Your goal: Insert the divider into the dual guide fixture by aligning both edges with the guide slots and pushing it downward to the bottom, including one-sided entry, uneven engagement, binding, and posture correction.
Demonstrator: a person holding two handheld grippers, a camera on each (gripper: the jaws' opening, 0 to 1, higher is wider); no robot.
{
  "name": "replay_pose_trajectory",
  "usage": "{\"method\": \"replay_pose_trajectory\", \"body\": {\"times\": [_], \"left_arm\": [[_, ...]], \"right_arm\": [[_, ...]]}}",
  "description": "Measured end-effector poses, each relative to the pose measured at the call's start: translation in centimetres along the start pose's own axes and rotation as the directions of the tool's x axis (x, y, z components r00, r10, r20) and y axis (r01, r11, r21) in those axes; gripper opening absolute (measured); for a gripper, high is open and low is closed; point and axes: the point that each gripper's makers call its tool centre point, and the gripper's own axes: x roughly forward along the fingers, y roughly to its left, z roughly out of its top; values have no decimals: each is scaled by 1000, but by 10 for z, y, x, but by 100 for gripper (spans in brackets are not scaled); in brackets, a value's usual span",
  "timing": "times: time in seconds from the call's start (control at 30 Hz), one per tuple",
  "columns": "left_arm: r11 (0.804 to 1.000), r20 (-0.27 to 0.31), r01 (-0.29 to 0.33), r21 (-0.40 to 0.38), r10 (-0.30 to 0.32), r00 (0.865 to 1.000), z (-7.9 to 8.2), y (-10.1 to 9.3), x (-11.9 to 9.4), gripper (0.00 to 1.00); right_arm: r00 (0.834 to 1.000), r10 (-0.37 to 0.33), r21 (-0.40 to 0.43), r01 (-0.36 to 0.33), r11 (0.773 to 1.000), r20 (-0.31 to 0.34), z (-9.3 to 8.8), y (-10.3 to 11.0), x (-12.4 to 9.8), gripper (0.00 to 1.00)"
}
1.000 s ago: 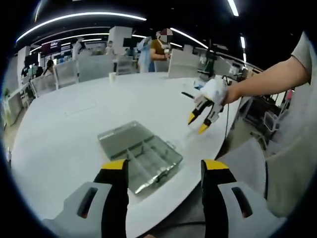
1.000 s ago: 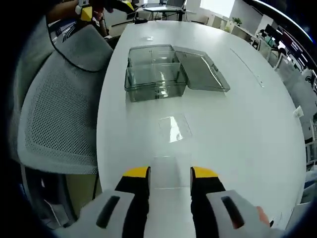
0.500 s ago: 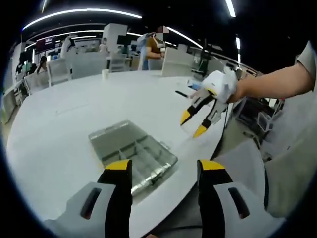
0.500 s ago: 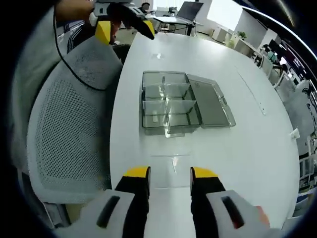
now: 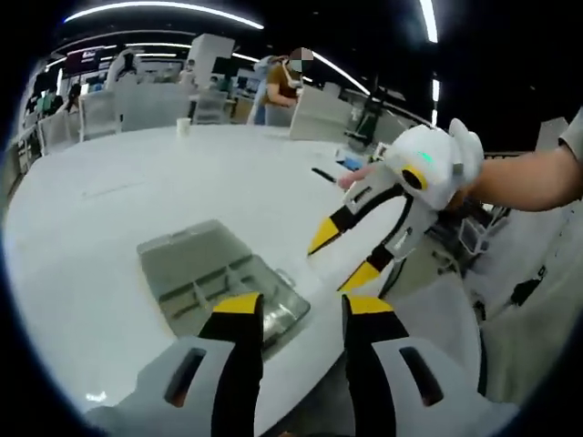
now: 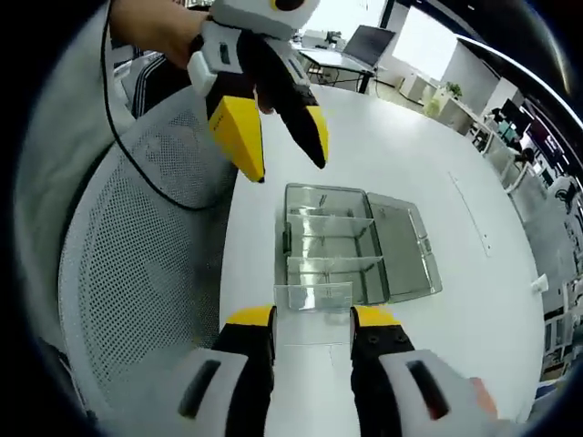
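divider [image 6: 312,297]: clear, upright, long axis crosswise | right gripper [image 6: 312,320]: fingers clamp it | left gripper [image 5: 299,308]: fingers apart, empty

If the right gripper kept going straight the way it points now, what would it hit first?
Probably the clear box on the table; the clear divider between the right gripper's tips would likely touch first, though depth is uncertain.

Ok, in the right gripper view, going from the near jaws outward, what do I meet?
right gripper → clear divider between its jaws → clear compartment box with its lid open → left gripper → laptop at the far table edge.
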Motion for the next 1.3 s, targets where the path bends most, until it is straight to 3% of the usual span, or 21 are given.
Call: {"method": "replay_pose_trajectory", "body": {"times": [0.77,1.3], "left_arm": [[989,-13,36,-145,-38,999,0,-6,7,21],[963,-15,41,-265,-47,999,-5,-2,7,7]], "right_arm": [[999,-13,-70,16,997,51,37,5,4,28],[997,-27,-83,33,996,74,50,7,4,28]]}}
